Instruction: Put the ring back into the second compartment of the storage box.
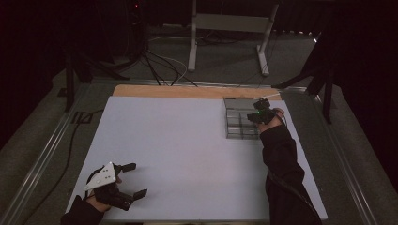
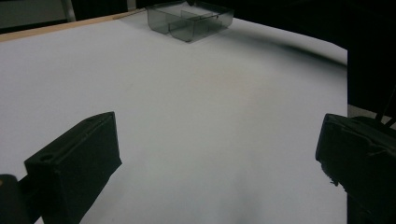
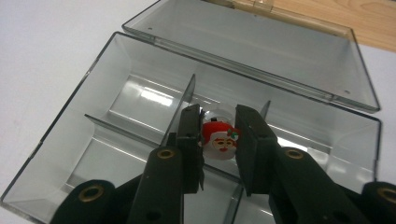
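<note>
A clear grey compartment box (image 1: 236,125) lies open at the far right of the white table; its lid (image 3: 261,51) is folded back flat. My right gripper (image 3: 218,115) hangs over the box's dividers (image 3: 187,91), shut on a small round Santa figure (image 3: 220,141) with a red hat and a white base. In the high view that gripper (image 1: 257,115) sits at the box's right side, with a dark sleeve behind it. My left gripper (image 1: 137,179) rests near the table's front left corner, open with nothing between its jaws. From the left gripper (image 2: 217,130) the box (image 2: 189,21) is far off.
The white table top (image 1: 178,140) has a wooden strip (image 1: 164,91) along its far edge. Metal rails run along both sides. Behind the table stand a grey frame (image 1: 230,28), black stands and loose cables on the floor.
</note>
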Motion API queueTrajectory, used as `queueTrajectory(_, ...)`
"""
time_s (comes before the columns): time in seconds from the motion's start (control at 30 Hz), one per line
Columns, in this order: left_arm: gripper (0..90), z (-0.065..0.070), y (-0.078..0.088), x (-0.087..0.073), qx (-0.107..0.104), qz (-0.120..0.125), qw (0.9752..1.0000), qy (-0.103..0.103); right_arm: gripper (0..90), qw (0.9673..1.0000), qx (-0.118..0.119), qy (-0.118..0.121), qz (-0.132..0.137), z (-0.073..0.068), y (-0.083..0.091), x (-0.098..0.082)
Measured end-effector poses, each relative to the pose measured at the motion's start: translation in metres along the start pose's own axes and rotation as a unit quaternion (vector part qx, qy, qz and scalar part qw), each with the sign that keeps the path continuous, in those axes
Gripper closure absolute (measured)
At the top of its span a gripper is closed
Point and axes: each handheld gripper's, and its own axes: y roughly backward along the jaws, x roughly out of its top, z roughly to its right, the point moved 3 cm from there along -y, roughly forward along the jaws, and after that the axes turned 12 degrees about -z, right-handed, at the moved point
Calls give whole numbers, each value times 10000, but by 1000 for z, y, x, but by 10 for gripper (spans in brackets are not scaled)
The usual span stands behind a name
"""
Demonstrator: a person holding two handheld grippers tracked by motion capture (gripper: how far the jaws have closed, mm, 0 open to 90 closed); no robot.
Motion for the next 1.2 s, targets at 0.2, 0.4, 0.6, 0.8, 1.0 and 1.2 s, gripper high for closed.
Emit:
queueTrajectory(0.2, 3, 0, 0, 0, -23, 10, 10000, 6, 719, 10000, 1, 16, -36, -1, -6, 2)
queueTrajectory(0.4, 3, 0, 0, 0, -21, 11, 10000, 9, 711, 9999, -39, 21, -163, -1, -13, 3)
queueTrajectory(0.6, 3, 1, 0, 0, -27, 9, 10000, 6, 613, 9998, -145, 51, -88, 1, -11, 3)
queueTrajectory(0.8, 3, 0, 0, 0, -26, 9, 10000, 7, 366, 9998, 91, -60, 174, 2, -1, 5)
queueTrajectory(1.0, 3, 0, 0, 0, -30, 11, 10000, 10, 234, 9988, 314, -82, 377, 1, 10, 4)
queueTrajectory(1.2, 3, 1, 0, 0, -37, 9, 10000, 8, 140, 9983, 377, 112, 425, -4, 19, -2)
